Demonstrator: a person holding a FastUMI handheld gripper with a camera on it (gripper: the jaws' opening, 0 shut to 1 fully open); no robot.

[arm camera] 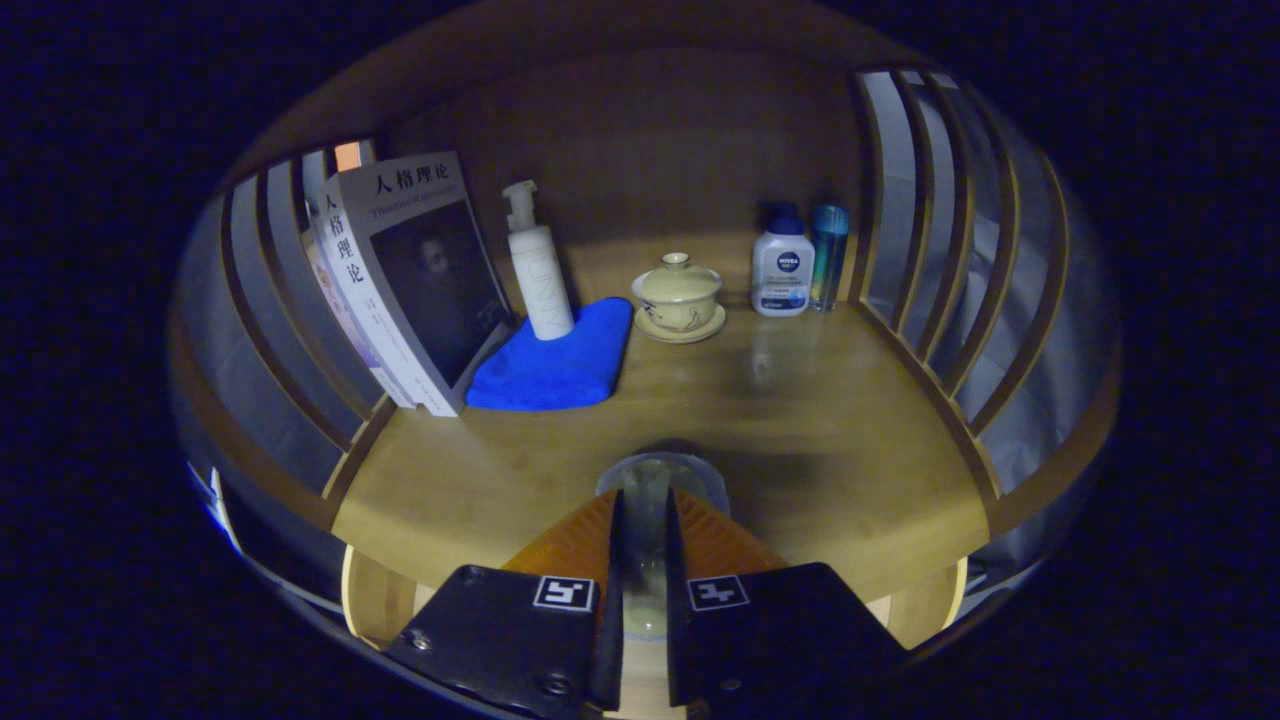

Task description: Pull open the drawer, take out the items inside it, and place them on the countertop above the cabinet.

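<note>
My gripper (644, 500) is shut on a clear glass cup (662, 472), which stands between the two fingers with its rim showing just past their tips. The cup is at the front middle of the wooden countertop (820, 430) and casts a dark shadow to its right. Whether its base touches the wood is hidden by the fingers.
Further back on the countertop are leaning books (410, 280), a white pump bottle (540, 265), a folded blue cloth (555, 360), a lidded tea bowl on a saucer (678, 298), a white bottle with a blue cap (782, 262) and a slim blue bottle (828, 255). Slatted wooden sides (940, 250) close both ends.
</note>
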